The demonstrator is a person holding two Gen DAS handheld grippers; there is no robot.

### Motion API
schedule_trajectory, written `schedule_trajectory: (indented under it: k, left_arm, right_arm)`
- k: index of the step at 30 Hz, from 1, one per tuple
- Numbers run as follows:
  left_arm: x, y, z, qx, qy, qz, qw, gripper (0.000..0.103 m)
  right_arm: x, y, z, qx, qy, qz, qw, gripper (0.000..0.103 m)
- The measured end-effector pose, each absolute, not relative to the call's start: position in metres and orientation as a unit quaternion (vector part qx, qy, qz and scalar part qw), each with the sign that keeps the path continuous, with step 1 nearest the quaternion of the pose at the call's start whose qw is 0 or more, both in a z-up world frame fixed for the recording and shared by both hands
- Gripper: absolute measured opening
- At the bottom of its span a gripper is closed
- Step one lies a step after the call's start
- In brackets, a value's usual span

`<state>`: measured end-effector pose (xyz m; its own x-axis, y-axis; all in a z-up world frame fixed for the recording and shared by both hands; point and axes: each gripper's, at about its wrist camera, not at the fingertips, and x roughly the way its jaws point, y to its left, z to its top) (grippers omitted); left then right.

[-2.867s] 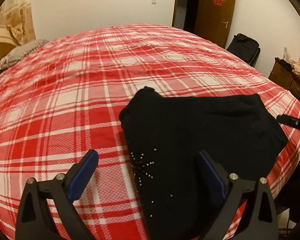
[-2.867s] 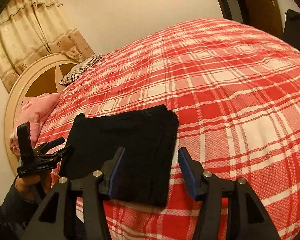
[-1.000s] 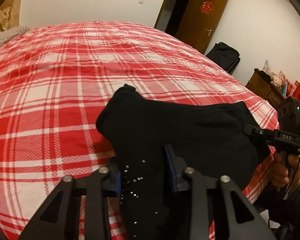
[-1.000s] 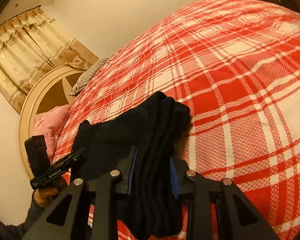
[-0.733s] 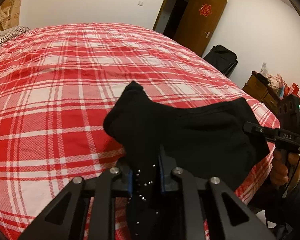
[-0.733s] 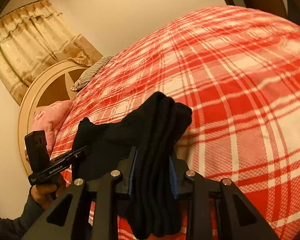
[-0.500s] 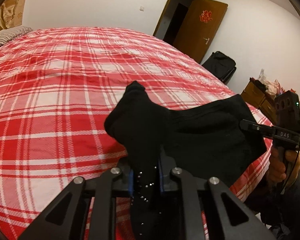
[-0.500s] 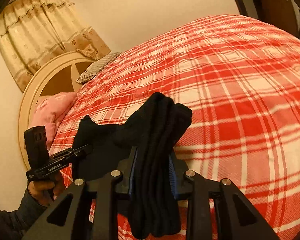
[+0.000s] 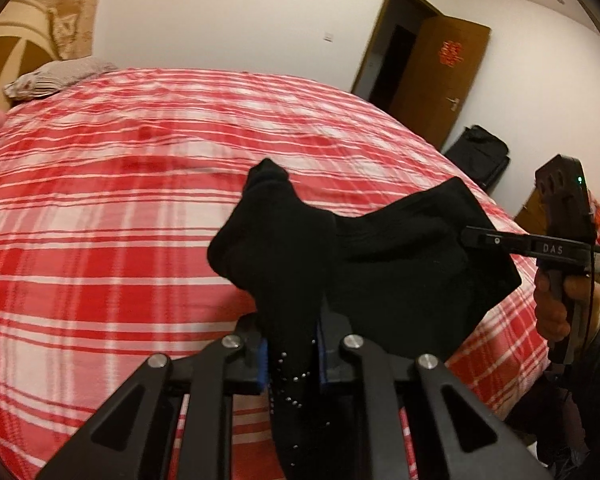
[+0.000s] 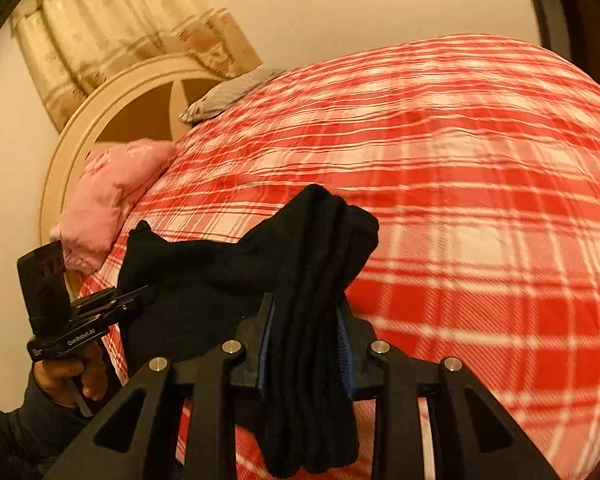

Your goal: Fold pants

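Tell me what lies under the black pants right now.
Under the black pants lies the red plaid bedspread. The left gripper and right gripper pinch bunched corners raised. Whatever lies beneath the middle stays covered.

bed (image 9: 100, 208), red-white plaid cover. black pants (image 9: 400, 272) partly on it beyond the fingers, pink pillow (image 10: 104, 196) and grey pillow (image 10: 228, 96) at far edge.

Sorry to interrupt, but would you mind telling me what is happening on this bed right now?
A person is folding black knit pants on a bed with a red-and-white plaid cover, using two handheld grippers. The left gripper is clamped on the end with small silver studs, and the right gripper is clamped on a bunched corner. Both pinched ends are raised off the cover, with the fabric sagging between them.
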<state>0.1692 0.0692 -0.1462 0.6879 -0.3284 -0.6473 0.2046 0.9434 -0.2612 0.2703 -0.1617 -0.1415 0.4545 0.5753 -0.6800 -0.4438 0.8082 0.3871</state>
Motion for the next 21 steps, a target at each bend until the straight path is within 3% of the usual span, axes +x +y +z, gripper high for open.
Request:
schedule_trajectory:
  k: [21]
  left_arm:
    - [0.162, 0.184, -0.136, -0.116, 0.348, -0.030, 0.930, 0.017]
  right_arm:
    - [0.332, -0.009, -0.144, 0.037, 0.433, 0.390, 0.812, 0.029]
